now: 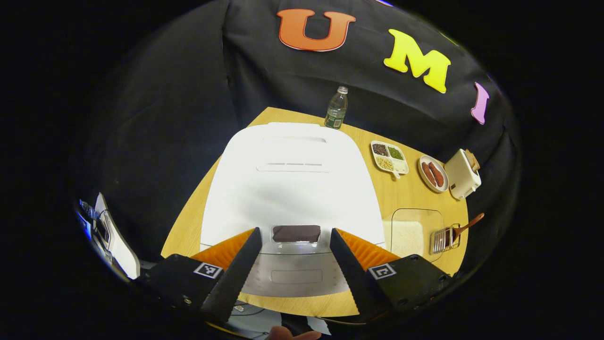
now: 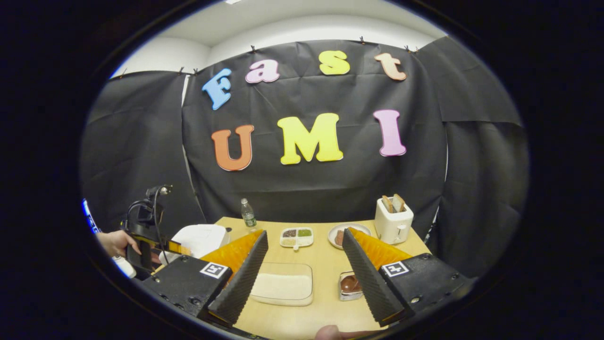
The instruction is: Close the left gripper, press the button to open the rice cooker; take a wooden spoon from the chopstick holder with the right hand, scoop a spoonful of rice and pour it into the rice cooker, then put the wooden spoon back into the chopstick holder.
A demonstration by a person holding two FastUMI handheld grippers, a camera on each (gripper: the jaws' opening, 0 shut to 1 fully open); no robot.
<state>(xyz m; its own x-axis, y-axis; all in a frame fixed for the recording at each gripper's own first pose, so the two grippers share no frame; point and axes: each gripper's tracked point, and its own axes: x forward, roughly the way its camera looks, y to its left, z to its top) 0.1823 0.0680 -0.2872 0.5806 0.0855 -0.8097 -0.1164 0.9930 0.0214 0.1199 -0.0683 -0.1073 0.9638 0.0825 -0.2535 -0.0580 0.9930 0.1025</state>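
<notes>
The rice cooker [image 1: 292,189] sits lid-down on the table [image 1: 406,198], so the opening step is judged pending. The left gripper [image 1: 295,257] is held spread above its front button [image 1: 296,233]; closing, then pressing, is called for. The right gripper [image 2: 305,269] is spread near the wooden spoon [image 2: 350,283].

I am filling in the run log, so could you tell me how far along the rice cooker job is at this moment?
Nothing looks done: the rice cooker lid is down. In hand: the left gripper hovers open above its front, not yet closed to press. The right gripper is open and empty. Left: the wooden spoon sits in the chopstick holder, and the rice is unscooped.
</notes>
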